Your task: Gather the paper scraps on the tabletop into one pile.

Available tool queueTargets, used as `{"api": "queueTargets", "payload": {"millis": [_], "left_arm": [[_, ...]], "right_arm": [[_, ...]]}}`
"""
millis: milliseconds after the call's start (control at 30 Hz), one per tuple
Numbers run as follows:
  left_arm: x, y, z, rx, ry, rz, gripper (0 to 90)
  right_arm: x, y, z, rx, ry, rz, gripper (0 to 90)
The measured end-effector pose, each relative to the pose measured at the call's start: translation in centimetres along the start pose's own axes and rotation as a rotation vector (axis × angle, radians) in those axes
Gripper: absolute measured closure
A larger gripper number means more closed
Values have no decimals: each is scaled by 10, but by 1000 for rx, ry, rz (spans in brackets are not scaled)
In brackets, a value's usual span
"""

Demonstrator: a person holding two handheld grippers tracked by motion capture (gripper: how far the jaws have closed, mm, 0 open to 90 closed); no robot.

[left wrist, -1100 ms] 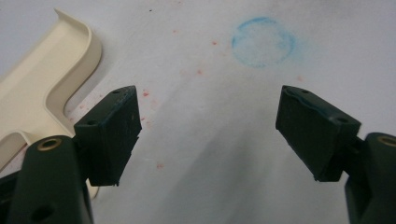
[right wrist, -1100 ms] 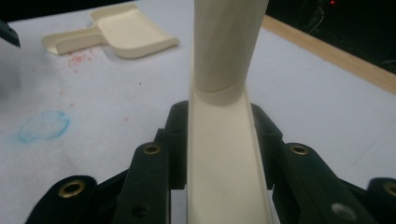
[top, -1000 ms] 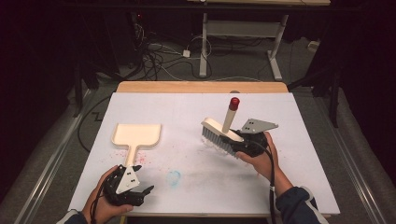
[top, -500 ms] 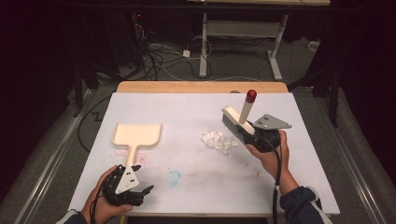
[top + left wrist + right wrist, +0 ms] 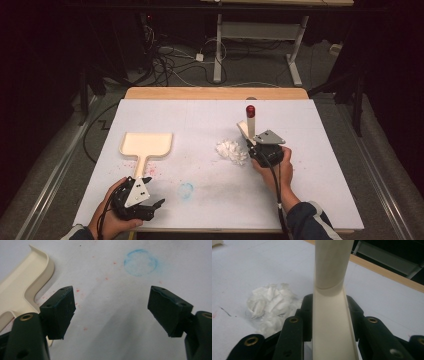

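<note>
The right gripper [image 5: 256,145] was clamped on the cream handle of a brush [image 5: 332,302], its jaws pinching the flat part of the handle from both sides in the right gripper view. The handle stood almost upright, its red tip [image 5: 250,111] pointing away from the person, and the bristle end was down at the tabletop [image 5: 310,190], hidden behind the gripper in the high view. Just beside it, toward the left hand's side, lay a small pile of white scraps [image 5: 231,151], near the brush head if not touching it. Farther that way, well apart from the pile, the cream dustpan [image 5: 146,145] lay flat with its long handle running back toward the person. So the sweep, as I judged it, had to run from the brush across the pile toward the pan's open edge, which was a long way off.

The left gripper [image 5: 136,200] rested near the tabletop's near edge with its jaws spread wide and nothing between them, the tip of the pan handle just beside one jaw [image 5: 58,312]. It was the nearer one to the pan.

Compared with half a second earlier, the brush had come down and in toward the pile, its handle more upright. The left hand and the pan had not shifted.
</note>
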State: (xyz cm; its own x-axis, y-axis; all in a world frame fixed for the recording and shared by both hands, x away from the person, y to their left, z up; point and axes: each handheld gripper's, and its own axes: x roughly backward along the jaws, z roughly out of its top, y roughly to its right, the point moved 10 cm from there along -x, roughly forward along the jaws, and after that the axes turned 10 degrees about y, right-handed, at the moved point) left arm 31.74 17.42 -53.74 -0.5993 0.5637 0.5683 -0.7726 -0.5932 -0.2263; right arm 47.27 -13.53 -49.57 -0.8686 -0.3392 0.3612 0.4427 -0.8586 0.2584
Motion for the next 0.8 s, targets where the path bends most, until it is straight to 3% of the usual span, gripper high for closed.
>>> {"api": "queueTargets", "payload": {"millis": [100,267,800], "left_arm": [[0,0,0,2,-2,1,215],[1,-1,0,1,1,1,215],[2,-3,0,6,7,10,215]], "right_arm": [[0,-11,5,-34,16,26,677],[-1,-18,10,-15,26,36,677],[24,15,31,-74,111,1,676]]}}
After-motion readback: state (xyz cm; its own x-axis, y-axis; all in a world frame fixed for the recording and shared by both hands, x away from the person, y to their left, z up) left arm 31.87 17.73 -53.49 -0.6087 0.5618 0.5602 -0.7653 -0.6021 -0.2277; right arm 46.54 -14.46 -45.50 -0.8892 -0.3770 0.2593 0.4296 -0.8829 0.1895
